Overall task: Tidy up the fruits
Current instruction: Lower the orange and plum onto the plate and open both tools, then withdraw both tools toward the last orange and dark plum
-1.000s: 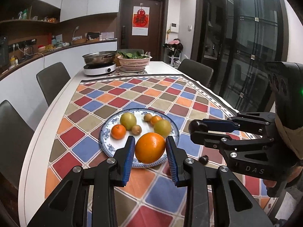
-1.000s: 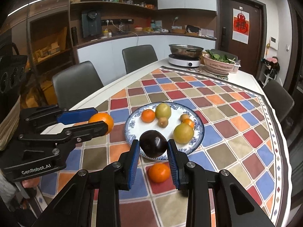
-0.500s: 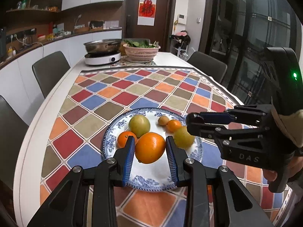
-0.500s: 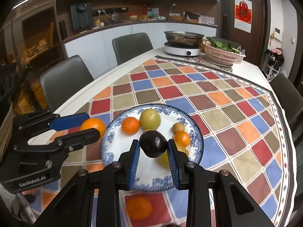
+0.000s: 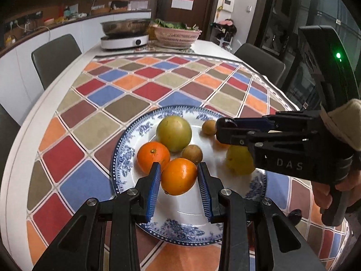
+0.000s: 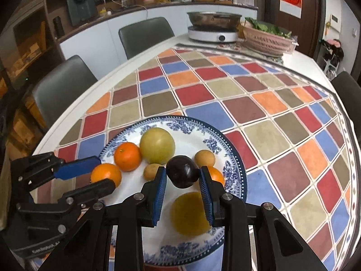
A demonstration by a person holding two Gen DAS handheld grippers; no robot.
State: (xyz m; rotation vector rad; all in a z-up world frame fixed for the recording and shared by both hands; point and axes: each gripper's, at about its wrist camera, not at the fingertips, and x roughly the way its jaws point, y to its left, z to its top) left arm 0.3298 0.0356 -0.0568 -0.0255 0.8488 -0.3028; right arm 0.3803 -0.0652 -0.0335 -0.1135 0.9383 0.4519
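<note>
The left gripper [image 5: 179,177] is clamped on an orange [image 5: 178,176], held over the near part of the blue-and-white plate [image 5: 126,149]. Just ahead of its left finger sits a smaller tangerine [image 5: 153,157], and ahead of its right finger a brown kiwi-like fruit [image 5: 192,154], with a large green-yellow fruit [image 5: 174,133] beyond both. If the orange is released here, it may roll into those neighbours and push them toward the rim; whether it touches the plate yet cannot be told.

To the right, the right gripper [image 6: 182,177] is closed on a dark purple round fruit [image 6: 182,174], held above the plate's middle. Below it lies a yellow fruit [image 6: 190,213], blurred, and just beside its right finger an orange-coloured fruit [image 6: 215,176], half hidden. Lowering straight down risks setting the dark fruit on top of the yellow one, from which it would slip off. The two grippers also work close together over the one plate, so a sideways shift could knock them. The checked cloth [image 6: 259,113] on the desk would let a stray fruit roll away.
</note>
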